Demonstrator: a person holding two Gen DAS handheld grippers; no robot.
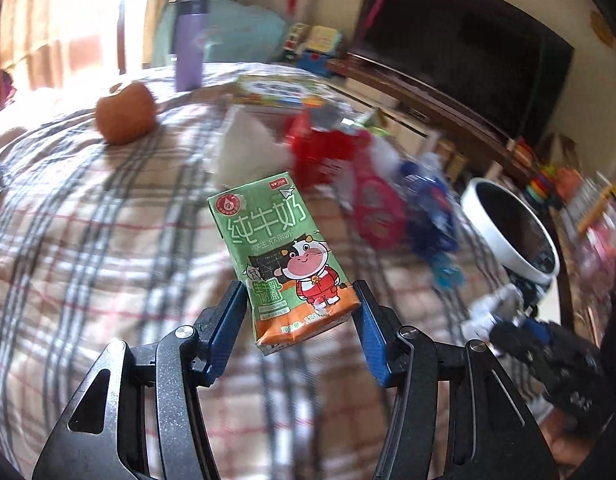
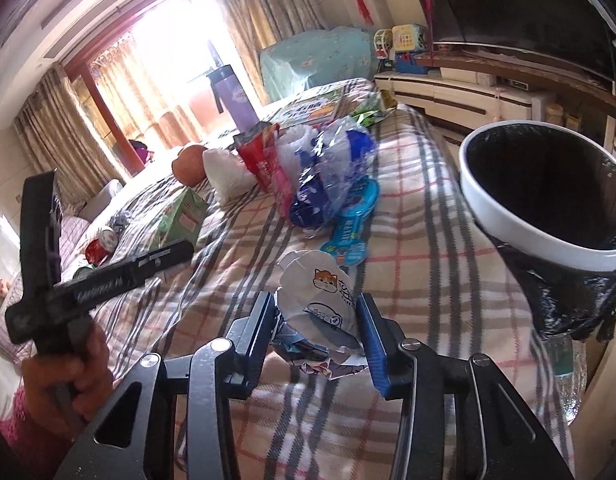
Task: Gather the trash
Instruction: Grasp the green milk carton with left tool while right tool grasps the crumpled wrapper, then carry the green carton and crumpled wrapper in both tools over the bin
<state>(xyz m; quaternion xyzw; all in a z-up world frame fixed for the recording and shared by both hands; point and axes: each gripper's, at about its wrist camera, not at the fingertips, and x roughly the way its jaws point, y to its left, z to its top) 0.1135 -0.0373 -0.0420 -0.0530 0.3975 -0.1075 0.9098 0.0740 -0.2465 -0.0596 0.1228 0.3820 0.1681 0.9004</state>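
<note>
My left gripper (image 1: 300, 316) is shut on a green milk carton (image 1: 282, 256) with a cartoon cow, held upright above the plaid blanket (image 1: 88, 240). My right gripper (image 2: 318, 328) is shut on a crumpled white wrapper (image 2: 322, 300) with a cat picture. A white bin (image 2: 548, 196) with a black liner stands at the right edge of the bed; it also shows in the left wrist view (image 1: 512, 228). A pile of wrappers and plastic bags (image 2: 320, 172) lies on the blanket ahead, also seen in the left wrist view (image 1: 372, 184).
An orange fruit (image 1: 126, 114), a purple bottle (image 1: 190, 44) and a book (image 1: 276, 92) lie farther back on the bed. A green tissue box (image 2: 180, 216) lies at left. A dark TV (image 1: 468, 48) stands over a low cabinet (image 2: 460, 96) on the right.
</note>
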